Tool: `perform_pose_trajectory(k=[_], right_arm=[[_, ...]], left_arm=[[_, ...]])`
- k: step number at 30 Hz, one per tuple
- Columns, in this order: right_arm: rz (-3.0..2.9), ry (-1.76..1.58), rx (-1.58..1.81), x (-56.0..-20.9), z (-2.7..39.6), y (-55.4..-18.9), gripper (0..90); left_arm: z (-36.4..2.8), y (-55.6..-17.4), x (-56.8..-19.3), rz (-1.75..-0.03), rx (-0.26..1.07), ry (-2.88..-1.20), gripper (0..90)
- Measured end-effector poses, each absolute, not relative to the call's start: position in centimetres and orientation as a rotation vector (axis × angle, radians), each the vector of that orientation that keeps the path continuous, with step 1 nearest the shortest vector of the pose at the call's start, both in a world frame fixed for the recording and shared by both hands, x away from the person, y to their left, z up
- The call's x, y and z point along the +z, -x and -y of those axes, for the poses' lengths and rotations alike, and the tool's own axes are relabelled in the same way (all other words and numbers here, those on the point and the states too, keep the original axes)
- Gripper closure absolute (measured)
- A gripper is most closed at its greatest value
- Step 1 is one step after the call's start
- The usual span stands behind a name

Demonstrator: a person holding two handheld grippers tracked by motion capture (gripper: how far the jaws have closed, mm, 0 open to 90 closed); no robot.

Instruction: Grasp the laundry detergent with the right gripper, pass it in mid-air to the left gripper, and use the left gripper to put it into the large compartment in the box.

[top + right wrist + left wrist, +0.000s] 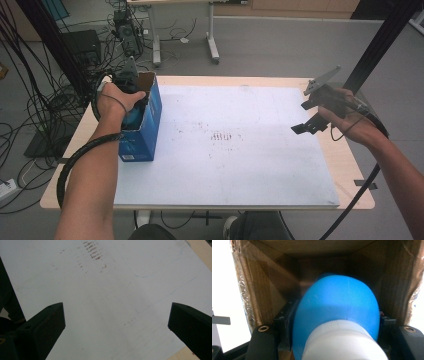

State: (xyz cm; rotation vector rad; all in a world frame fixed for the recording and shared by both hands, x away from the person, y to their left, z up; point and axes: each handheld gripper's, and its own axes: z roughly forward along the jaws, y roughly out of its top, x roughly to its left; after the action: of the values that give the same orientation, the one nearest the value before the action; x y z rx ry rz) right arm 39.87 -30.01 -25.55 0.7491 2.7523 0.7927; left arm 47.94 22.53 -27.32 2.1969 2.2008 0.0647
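Observation:
An open blue cardboard box (146, 125) stands at the left edge of the white board (240, 150). My left gripper (131, 102) reaches down into its open top. In the left gripper view the jaws are shut on a blue bottle (337, 305) with a white ribbed cap (342, 342), held inside the brown inner walls of the box (262, 285). My right gripper (307, 117) hovers over the board's right edge, jaws wide open with nothing between them; the right gripper view looks down on the bare board (112, 302).
The white board has brown smudges (222, 136) near its middle. The wooden table edge (357, 165) shows around the board. Cables and a desk frame (160, 40) stand on the floor beyond the table.

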Motion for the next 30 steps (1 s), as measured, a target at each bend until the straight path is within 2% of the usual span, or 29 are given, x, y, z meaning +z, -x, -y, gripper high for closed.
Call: perform_pose_trajectory(k=[30], right_arm=[[-2.771,-0.728,0.707,-24.87,29.55,-39.96,1.1]], left_arm=[[-22.56,-47.89,-27.42,-2.199,0.061,-2.182,34.9]])
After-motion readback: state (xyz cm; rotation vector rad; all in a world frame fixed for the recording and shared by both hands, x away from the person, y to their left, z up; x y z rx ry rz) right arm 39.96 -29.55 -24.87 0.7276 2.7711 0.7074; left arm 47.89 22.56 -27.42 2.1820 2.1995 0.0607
